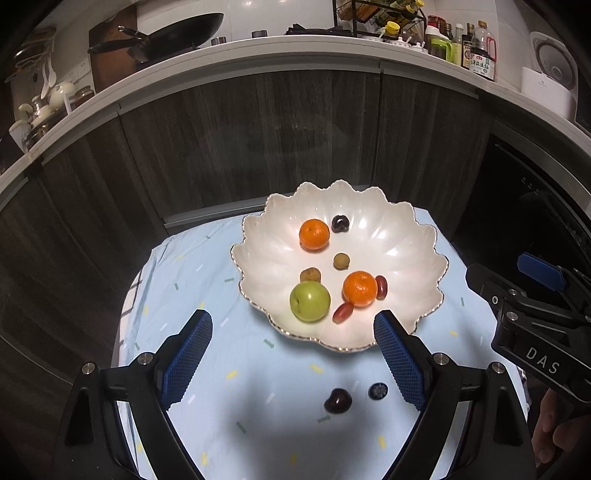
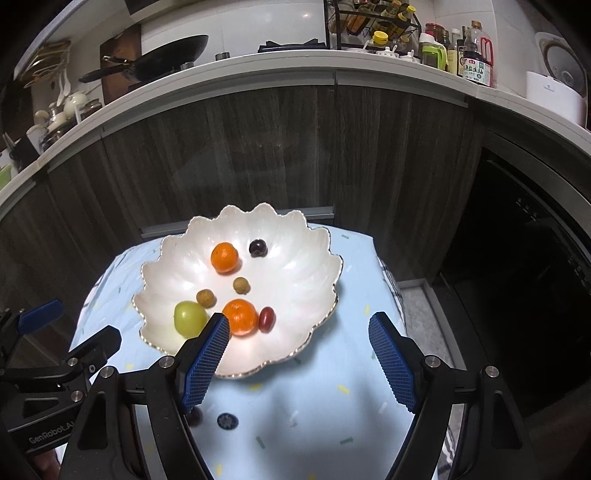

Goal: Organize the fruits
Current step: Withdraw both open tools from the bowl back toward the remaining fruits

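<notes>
Dark wood cabinets [image 1: 258, 129] under white counter [image 1: 221, 55], wok [image 1: 177, 33] on top

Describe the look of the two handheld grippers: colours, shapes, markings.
Both are black angular frames with silver bolt heads. Each finger carries a long blue pad with a fine grid texture. The right gripper bears white "DAS" lettering on its body, seen from the left wrist view; the left gripper reads "GenRobot.AI". No cables or sleeves show.

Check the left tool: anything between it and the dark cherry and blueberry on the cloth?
Nothing visible. The dark cherry and blueberry lie on bare cloth just below the open left tool, short of the bowl; the right tool is off to the side.
</notes>
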Action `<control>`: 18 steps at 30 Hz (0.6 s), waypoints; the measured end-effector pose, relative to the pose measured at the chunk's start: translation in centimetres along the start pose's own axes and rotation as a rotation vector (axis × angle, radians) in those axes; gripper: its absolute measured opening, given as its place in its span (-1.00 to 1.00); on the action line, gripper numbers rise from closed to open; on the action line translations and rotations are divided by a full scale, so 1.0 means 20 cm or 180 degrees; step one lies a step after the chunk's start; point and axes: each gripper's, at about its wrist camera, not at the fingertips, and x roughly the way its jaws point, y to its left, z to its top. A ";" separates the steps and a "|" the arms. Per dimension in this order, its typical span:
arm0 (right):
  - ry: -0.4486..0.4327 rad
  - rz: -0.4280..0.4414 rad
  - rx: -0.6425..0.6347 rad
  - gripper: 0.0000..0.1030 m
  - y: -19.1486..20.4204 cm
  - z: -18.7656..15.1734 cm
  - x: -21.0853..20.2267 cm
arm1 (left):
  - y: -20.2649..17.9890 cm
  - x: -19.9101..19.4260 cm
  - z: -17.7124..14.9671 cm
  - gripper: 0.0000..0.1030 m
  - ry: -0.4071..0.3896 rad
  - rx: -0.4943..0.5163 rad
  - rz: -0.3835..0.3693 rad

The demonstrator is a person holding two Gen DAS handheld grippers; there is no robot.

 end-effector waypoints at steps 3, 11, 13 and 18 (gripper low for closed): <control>0.0004 0.0013 -0.0023 0.52 0.01 -0.02 -0.02 | 0.00 -0.02 -0.03 0.74 0.0005 0.0011 0.0002; 0.0009 0.0031 -0.0068 0.52 0.03 -0.07 -0.06 | 0.00 -0.05 -0.08 0.74 0.0020 0.0015 0.0000; 0.0018 0.0033 -0.0077 0.52 0.03 -0.09 -0.07 | 0.00 -0.06 -0.10 0.74 0.0025 0.0017 0.0002; 0.0077 0.0063 -0.0098 0.52 0.05 -0.12 -0.06 | 0.01 -0.06 -0.16 0.74 0.0061 0.0034 -0.0011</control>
